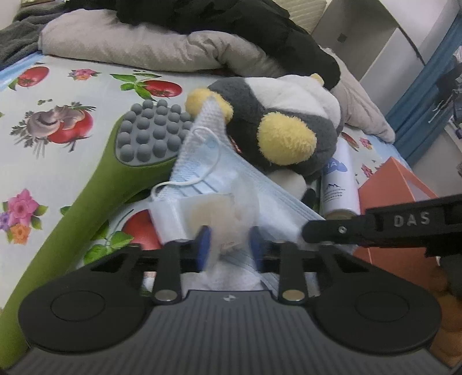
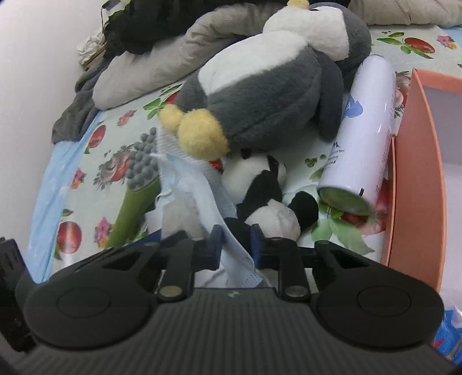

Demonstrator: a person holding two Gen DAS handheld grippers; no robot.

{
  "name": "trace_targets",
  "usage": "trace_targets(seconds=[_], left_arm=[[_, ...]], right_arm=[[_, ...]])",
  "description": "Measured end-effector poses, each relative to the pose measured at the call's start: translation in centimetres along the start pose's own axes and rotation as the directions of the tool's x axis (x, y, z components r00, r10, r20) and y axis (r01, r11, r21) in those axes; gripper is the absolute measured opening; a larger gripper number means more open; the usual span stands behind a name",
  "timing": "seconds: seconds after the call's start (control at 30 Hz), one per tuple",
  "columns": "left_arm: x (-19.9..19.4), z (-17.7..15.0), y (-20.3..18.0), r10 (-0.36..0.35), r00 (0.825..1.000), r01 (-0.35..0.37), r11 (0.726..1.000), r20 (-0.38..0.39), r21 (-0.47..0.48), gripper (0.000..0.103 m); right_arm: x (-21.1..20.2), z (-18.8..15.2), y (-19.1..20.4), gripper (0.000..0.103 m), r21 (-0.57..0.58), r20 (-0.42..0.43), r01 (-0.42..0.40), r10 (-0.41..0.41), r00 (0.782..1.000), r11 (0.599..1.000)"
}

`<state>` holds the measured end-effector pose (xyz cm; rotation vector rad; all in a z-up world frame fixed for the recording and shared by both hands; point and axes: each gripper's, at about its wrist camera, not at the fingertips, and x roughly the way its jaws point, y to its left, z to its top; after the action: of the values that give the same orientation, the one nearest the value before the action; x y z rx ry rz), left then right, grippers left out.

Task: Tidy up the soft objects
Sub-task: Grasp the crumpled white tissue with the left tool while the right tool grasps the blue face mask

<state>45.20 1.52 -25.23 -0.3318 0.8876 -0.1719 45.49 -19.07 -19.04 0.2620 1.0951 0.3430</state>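
A light blue face mask [image 1: 231,178] lies stretched on the flowered bed sheet [image 1: 57,95], one end under a grey and white penguin plush [image 1: 277,121]. My left gripper [image 1: 231,245] is shut on the mask's near edge, next to a white wrapped pad [image 1: 184,213]. My right gripper [image 2: 236,245] is shut on the mask's other end [image 2: 196,184]. A small panda plush [image 2: 265,199] lies just beyond the right gripper, below the penguin plush [image 2: 260,86]. The right gripper's black arm shows at the right of the left wrist view.
A green massage hammer with a grey studded head [image 1: 95,184] lies left of the mask. A white spray can [image 2: 361,129] lies beside an orange box [image 2: 418,173]. A beige pillow [image 1: 138,49] and dark clothes [image 1: 231,20] lie behind.
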Motion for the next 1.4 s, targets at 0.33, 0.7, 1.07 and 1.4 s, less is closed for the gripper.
trace_targets(seconds=[0.33,0.7,1.07,1.4], left_arm=[[-4.8,0.1,-0.4,0.013,0.999,-0.012,0.999,0.031,-0.038,0.011],[-14.2,-3.2,-0.7,0.028,0.997,-0.024,0.997,0.072,-0.067,0.01],[-22.1,-10.5,0.6,0.073,0.996,-0.068,0.993,0.048,-0.093,0.01],[-23.4,-17.2,-0.4,0.1,0.994,-0.102,0.994,-0.047,-0.033,0.01]], right_arm=[[-3.5,-1.0,1.4,0.007,-0.033,0.032,-0.02,0.021,0.999,0.999],[-9.1,-4.2,4.3,0.004,-0.048,0.072,-0.067,0.07,0.995,0.997],[-13.7,-10.6,6.9,0.004,-0.02,0.061,-0.127,0.128,0.99,0.992],[-13.9,-18.3,6.1,0.004,0.092,0.009,-0.129,0.129,0.992,0.987]])
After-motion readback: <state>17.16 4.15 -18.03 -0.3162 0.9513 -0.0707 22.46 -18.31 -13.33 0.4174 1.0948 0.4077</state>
